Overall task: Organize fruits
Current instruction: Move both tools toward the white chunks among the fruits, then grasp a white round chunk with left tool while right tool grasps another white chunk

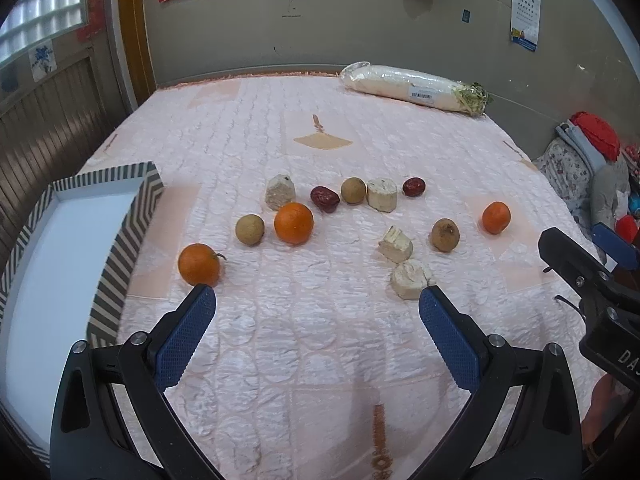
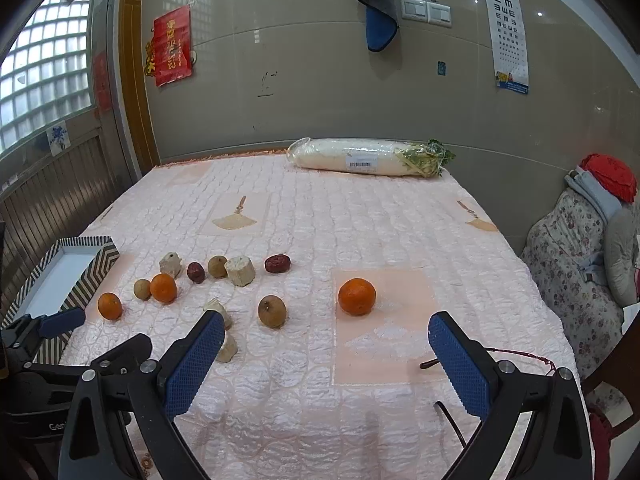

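While both grippers hover over the near edge of the pink quilted cloth (image 1: 280, 120), their jaws stand wide apart and hold nothing. Nearest the left gripper (image 1: 316, 304), a pale chunk (image 1: 409, 279) lies just beyond its right fingertip, and an orange with a stem (image 1: 199, 265) sits just beyond its left one (neither is between the jaws). A striped tray (image 1: 132, 224) with a white floor stands to the left, just beside that orange.

Ahead of the right gripper (image 2: 326, 330), a lone orange (image 2: 357, 296) sits on a peach patch of the cloth, a little past the open jaws and roughly in line with the gap. To its left lies a brown round fruit (image 2: 272, 311).

Farther out in the left wrist view, a second pale chunk (image 1: 396, 244), a larger orange (image 1: 294, 223) and a tan round fruit (image 1: 250, 230) form a loose middle row. Beyond them come two red dates (image 1: 325, 199) (image 1: 414, 187), another tan fruit (image 1: 353, 190) and two more pale chunks (image 1: 281, 192) (image 1: 382, 195).

At the far edge, against the wall, lies a wrapped white radish (image 1: 412, 86).
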The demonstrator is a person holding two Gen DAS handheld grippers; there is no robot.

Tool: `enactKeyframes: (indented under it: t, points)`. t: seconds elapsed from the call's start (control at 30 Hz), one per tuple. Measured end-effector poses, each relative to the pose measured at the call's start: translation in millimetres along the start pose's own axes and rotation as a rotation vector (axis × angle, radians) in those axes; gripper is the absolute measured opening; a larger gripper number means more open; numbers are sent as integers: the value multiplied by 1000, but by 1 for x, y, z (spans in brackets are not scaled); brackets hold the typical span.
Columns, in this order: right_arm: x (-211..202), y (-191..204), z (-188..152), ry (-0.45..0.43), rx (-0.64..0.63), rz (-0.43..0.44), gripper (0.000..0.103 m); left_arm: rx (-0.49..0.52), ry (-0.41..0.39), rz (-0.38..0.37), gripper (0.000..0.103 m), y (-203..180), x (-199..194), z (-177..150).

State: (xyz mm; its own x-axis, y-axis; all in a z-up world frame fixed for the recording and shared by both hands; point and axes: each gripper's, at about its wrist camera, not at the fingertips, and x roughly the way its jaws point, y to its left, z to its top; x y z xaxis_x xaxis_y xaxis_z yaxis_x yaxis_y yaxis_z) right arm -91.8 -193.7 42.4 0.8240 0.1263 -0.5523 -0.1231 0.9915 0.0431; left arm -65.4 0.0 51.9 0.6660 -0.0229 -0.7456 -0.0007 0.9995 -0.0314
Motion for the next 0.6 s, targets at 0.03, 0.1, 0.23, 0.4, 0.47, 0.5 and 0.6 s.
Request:
enactKeyframes:
  t: [0.03, 0.1, 0.23, 0.4, 0.47, 0.5, 0.6]
  points:
    - [1, -1, 0, 1, 0, 0, 102, 0, 3, 0, 103, -1, 2, 0]
    - [2, 0, 0, 3, -3, -3, 102, -2, 7, -3, 102, -1, 4, 1]
    - [3, -3, -1, 2, -1, -15, 102, 5, 22, -20, 102, -4, 10, 1]
    - [5, -7, -1, 7, 2, -31, 101, 15, 44, -47, 102, -6, 16, 0]
    - [6, -8, -1, 9, 1, -30, 99, 25, 49, -50, 102, -9, 18, 0]
    - [7, -9, -2, 11, 0, -31, 96, 33, 52, -51, 102, -11, 19, 0]
    - [12, -10, -3, 33, 1, -19, 88, 58, 56, -64, 102, -19, 22, 3]
